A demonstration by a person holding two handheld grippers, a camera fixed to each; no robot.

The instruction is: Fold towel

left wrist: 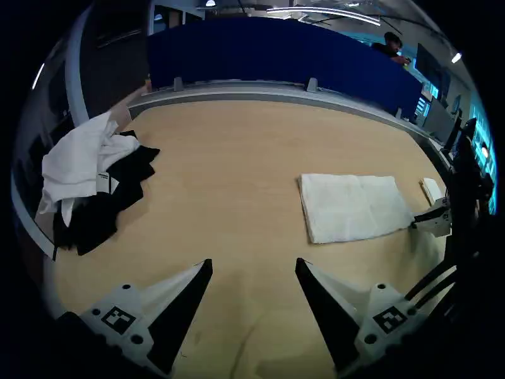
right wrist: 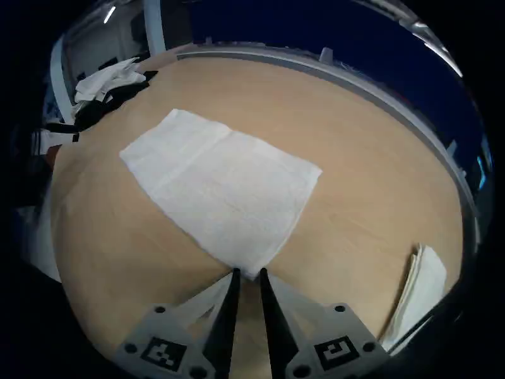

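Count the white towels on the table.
3. A flat towel in the middle, a folded towel at the table edge, a crumpled towel atop black clothes; that heap may hide more.

No legible text. Square code markers [left wrist: 120, 318] on left gripper [left wrist: 254, 265], 6 o'clock; cloth tag [left wrist: 104, 183], 9 o'clock, unreadable.

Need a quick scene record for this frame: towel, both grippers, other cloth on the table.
towel: white, flat on the table
right gripper: closed on towel's near corner
left gripper: open, over bare table, apart from towel
cloth pile: white and black, crumpled, at table edge
folded white cloth: at table edge near right gripper
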